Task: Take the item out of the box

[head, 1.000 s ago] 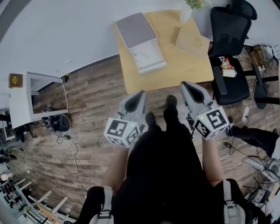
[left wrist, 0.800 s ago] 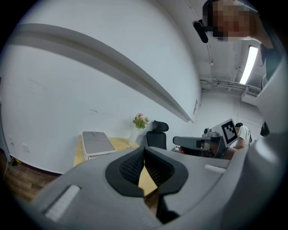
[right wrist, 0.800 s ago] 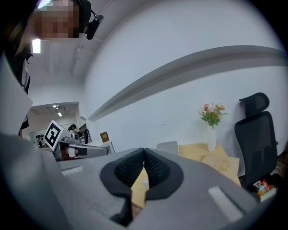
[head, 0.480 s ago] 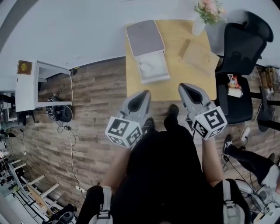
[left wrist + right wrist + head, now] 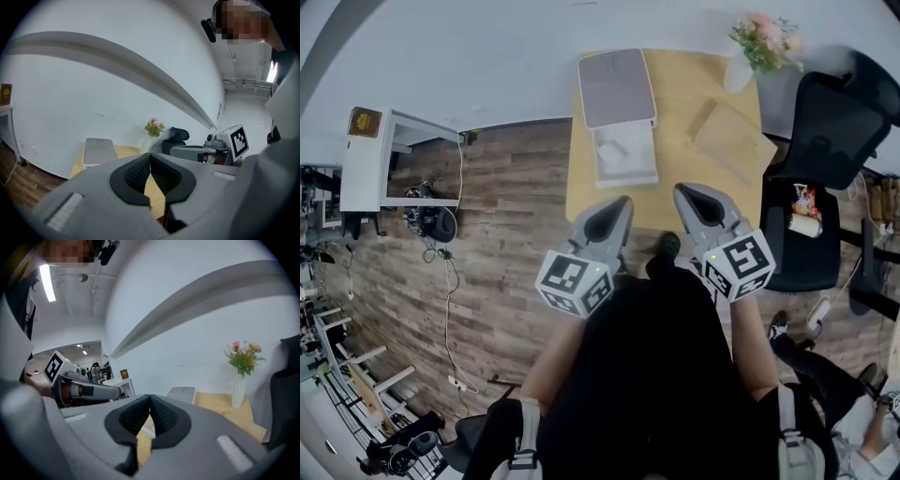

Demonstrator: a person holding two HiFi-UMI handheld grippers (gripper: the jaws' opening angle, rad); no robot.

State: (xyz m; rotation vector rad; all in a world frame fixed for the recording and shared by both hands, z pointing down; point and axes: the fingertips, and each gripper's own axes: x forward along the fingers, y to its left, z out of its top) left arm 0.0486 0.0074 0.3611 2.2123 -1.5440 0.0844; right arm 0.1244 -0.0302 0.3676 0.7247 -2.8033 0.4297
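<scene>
Wooden worktop [image 5: 680,117] with open box [image 5: 617,89] at its left edge; left hand-held gripper [image 5: 622,201] and right hand-held gripper [image 5: 682,191] both clenched, empty.

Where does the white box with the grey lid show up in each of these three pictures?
Head view: the box lies open at top centre, on the left part of the wooden table.
Left gripper view: the box is left of centre, a little below the middle.
Right gripper view: the box is just right of centre, below the middle.
Shared landmark: the vase of pink flowers, right of the box in every view.
</scene>
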